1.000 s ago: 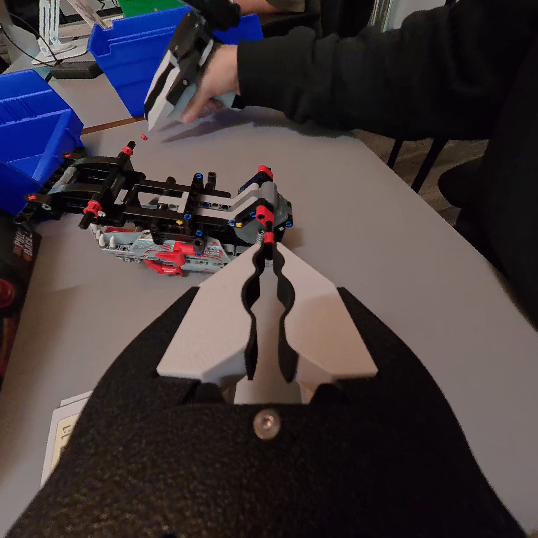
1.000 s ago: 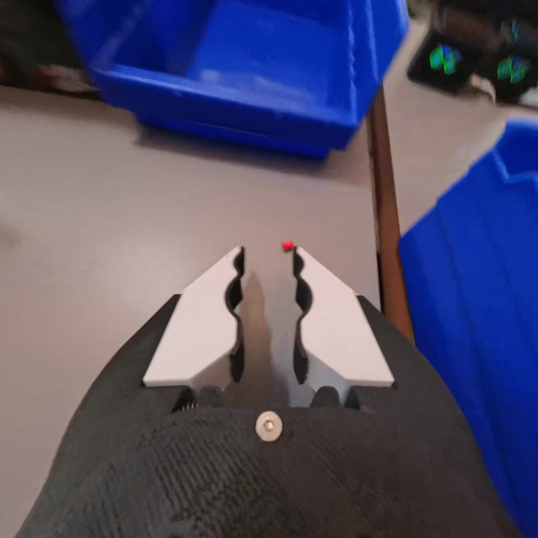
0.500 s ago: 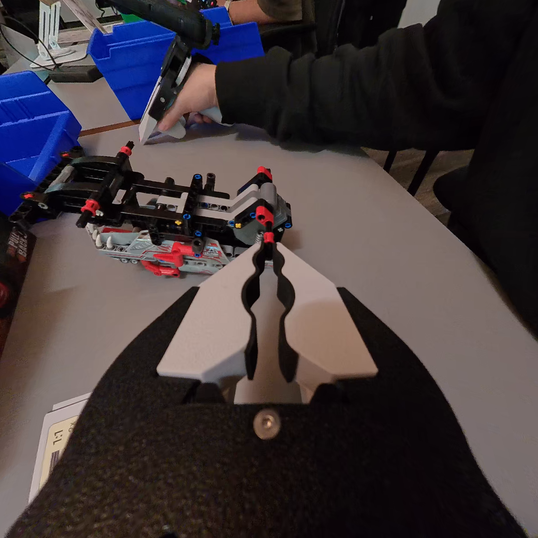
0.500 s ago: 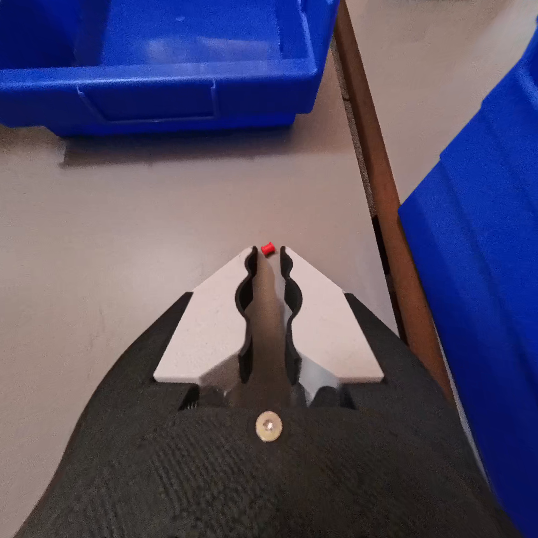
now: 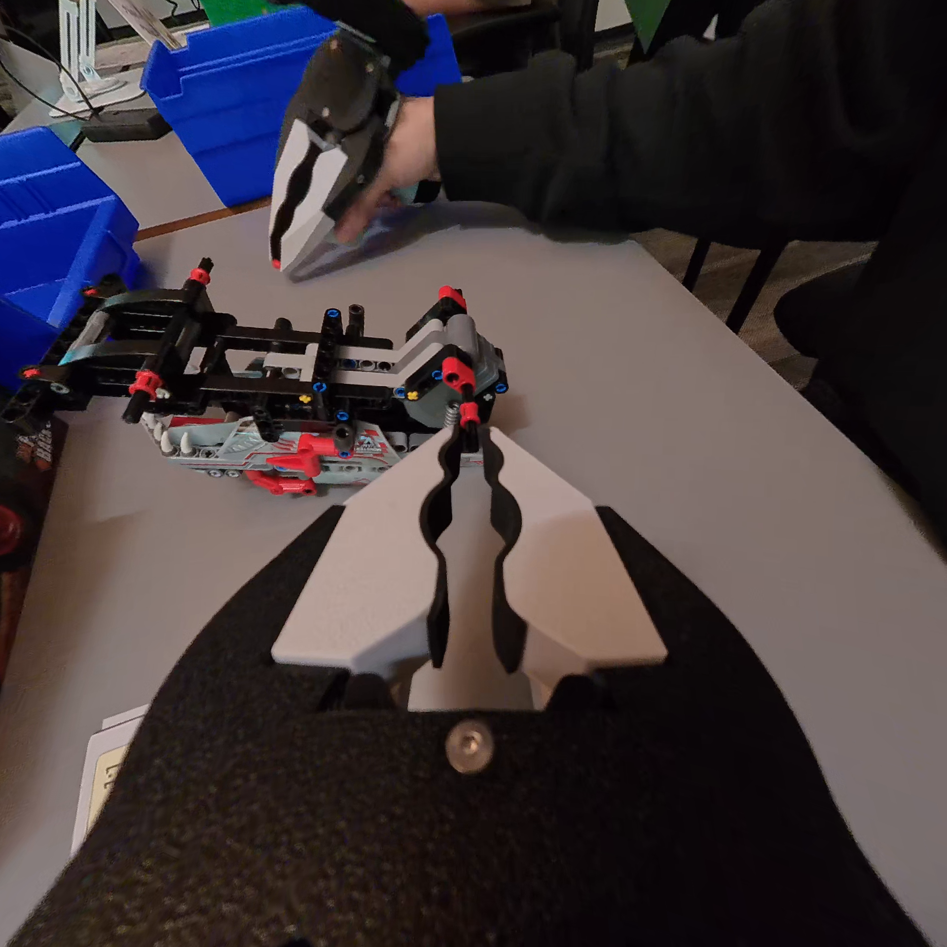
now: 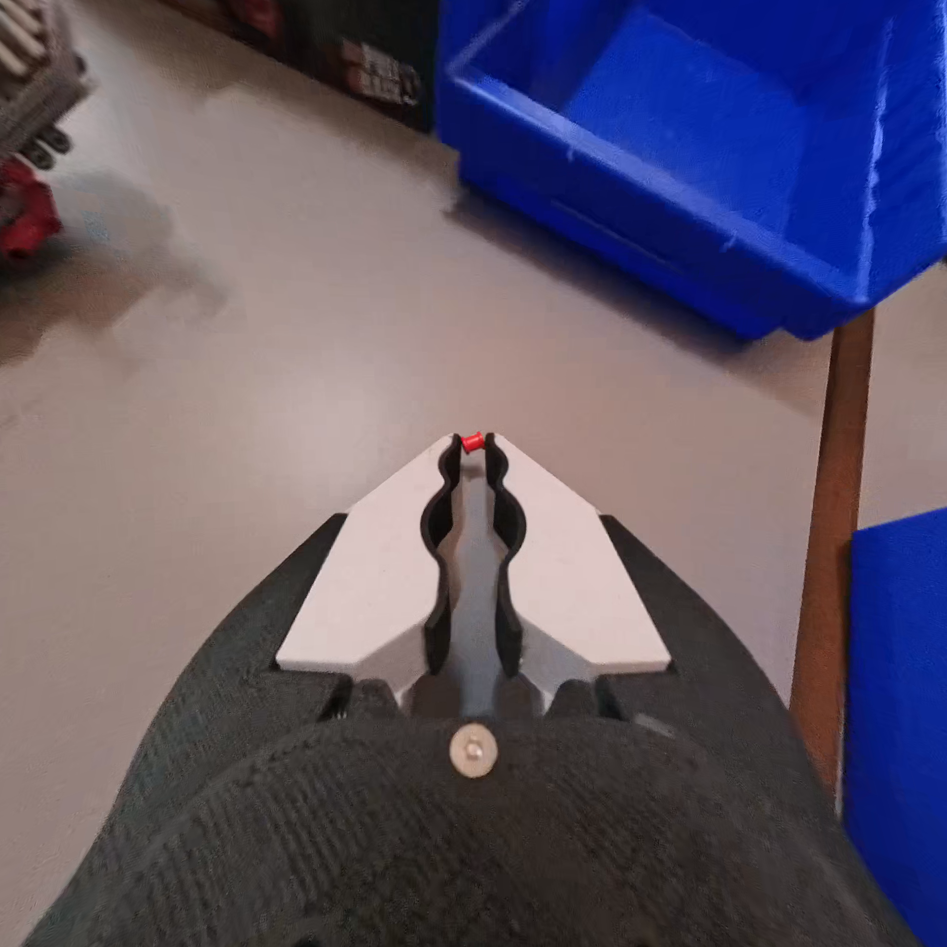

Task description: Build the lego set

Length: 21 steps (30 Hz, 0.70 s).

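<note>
While left gripper (image 5: 466,435) clamps black axle (image 5: 469,435) at model (image 5: 287,389) near end, right gripper (image 6: 471,441) pinches red bushing (image 6: 471,441) at tips, beyond model. Bushing tiny, light, hard, slick; likely pops free; grip flat ends.

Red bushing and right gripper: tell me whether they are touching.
Touching. The right wrist view shows the small red bushing pinched between the right gripper fingertips, a pad against each of its ends, no gap.
</note>
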Each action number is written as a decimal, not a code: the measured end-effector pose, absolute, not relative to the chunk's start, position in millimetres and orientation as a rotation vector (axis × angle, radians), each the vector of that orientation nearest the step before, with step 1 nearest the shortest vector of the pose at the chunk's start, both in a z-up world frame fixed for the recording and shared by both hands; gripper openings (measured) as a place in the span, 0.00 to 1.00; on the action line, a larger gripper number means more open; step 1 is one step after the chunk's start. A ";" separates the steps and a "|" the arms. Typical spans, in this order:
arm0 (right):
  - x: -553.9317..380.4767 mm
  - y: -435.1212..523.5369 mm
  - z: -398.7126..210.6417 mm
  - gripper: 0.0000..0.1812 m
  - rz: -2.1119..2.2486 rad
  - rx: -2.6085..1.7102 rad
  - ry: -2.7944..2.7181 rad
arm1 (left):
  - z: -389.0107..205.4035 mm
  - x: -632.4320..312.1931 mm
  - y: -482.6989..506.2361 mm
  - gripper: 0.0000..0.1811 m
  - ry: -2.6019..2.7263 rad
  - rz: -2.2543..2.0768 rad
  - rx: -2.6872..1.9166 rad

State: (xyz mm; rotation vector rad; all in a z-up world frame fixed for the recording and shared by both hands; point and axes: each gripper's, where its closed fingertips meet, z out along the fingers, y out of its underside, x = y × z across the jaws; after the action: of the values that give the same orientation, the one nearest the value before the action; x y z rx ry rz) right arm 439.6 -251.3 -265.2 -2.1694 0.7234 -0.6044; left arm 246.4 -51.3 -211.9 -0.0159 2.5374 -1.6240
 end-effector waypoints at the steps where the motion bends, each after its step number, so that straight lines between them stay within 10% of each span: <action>1: 431.0 -244.9 -257.4 0.05 -0.629 -2.149 0.660 | -211.5 246.3 -51.4 0.03 2.536 -1.627 -0.019; 21: 221.8 -126.8 -101.8 0.04 -0.856 -1.817 -0.185 | -96.3 213.8 -95.2 0.12 2.396 -1.988 -0.334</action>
State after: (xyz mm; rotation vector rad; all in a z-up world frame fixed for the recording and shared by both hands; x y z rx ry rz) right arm 221.8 -126.8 -101.8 -1.8172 -0.1853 -0.8561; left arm 213.8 -95.2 -96.3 -0.3339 2.3958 -1.9879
